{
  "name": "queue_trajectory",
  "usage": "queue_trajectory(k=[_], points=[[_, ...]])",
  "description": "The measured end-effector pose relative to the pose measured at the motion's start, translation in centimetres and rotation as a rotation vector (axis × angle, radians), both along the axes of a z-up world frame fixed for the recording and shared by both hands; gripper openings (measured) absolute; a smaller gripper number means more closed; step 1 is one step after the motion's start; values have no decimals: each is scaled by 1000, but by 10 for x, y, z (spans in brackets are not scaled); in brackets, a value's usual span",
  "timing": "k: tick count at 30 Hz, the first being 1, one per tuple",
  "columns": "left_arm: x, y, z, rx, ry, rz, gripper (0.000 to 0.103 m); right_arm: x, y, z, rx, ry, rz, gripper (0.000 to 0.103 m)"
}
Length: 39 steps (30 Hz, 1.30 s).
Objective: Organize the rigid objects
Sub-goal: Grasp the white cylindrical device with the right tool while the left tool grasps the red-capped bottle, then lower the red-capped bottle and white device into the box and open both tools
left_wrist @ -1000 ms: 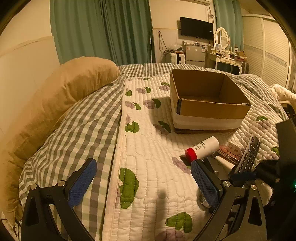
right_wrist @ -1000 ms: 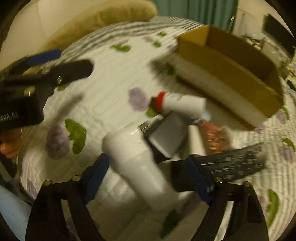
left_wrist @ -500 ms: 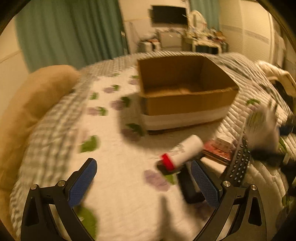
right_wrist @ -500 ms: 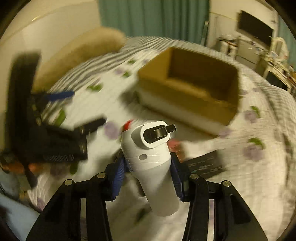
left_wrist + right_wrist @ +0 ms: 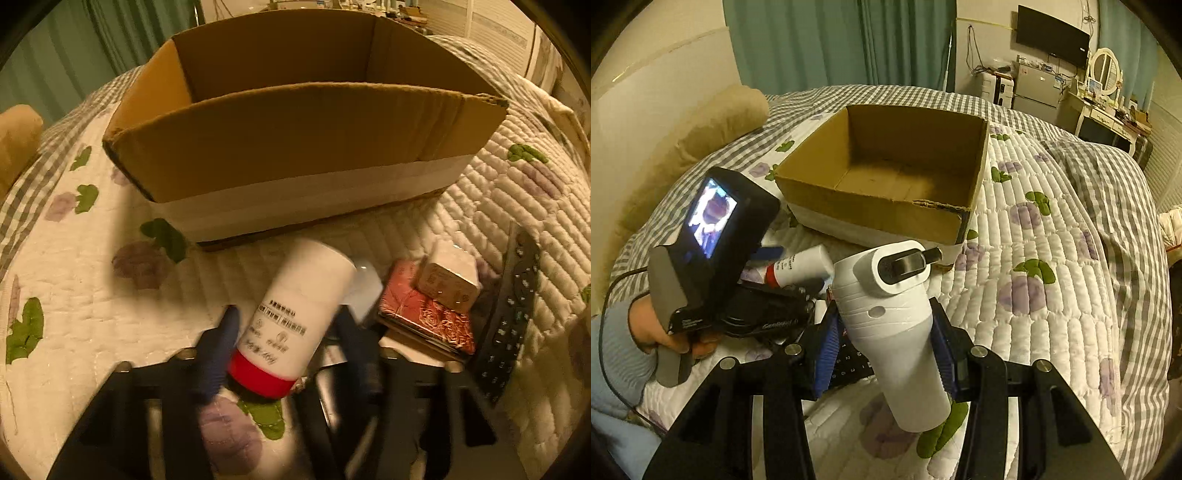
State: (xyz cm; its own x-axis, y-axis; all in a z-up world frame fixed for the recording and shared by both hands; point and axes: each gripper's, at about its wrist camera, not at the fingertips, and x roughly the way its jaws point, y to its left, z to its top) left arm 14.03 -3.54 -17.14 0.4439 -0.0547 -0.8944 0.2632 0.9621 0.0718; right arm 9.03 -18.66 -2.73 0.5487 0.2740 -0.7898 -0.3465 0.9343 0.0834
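An open, empty cardboard box [image 5: 303,147] stands on the quilted bed; it also shows in the right wrist view [image 5: 886,214]. My left gripper [image 5: 286,332] is shut on a white bottle with a red cap [image 5: 295,321], lying just in front of the box. From the right wrist view that bottle [image 5: 799,266] sits between the left gripper's fingers. My right gripper [image 5: 884,343] is shut on a white tumbler with a black lid tab [image 5: 894,317] and holds it above the bed, near the box's front corner.
Right of the bottle lie a red patterned case [image 5: 428,317], a small tan box [image 5: 447,280] on top of it, and a black remote [image 5: 509,317]. A tan pillow [image 5: 713,125] lies at the left. A dresser and a TV stand beyond the bed.
My left gripper moved forward to the red-capped bottle and shut on it. My right gripper lifted the white tumbler off the bed and holds it nearer the box.
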Motion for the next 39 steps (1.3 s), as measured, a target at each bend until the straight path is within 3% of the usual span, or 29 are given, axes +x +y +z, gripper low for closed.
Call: queue_trajectory(k=[6,15,20,25,30,35,39], points=[[-18,15,26,-31,-52,7,37,2,1,3,0,-12,-12,46],[-37,8,115,-95,-248,-28,36,19,5,46,-1,-105,-33,46],[-12,0,163,-76,-358,-31,36,44,8,81,3,-169,-30,46],[30,-8,187,-91,-435,18,36,96,14,114,-2,-212,-63,46],[86,-3,177,-88,-451,86,36,161,14,106,-6,-147,-130,46],[120,-7,133,-51,-384,87,36,204,15,60,3,-29,-177,45],[121,-9,102,-53,-324,102,36,219,19,27,3,39,-189,45]])
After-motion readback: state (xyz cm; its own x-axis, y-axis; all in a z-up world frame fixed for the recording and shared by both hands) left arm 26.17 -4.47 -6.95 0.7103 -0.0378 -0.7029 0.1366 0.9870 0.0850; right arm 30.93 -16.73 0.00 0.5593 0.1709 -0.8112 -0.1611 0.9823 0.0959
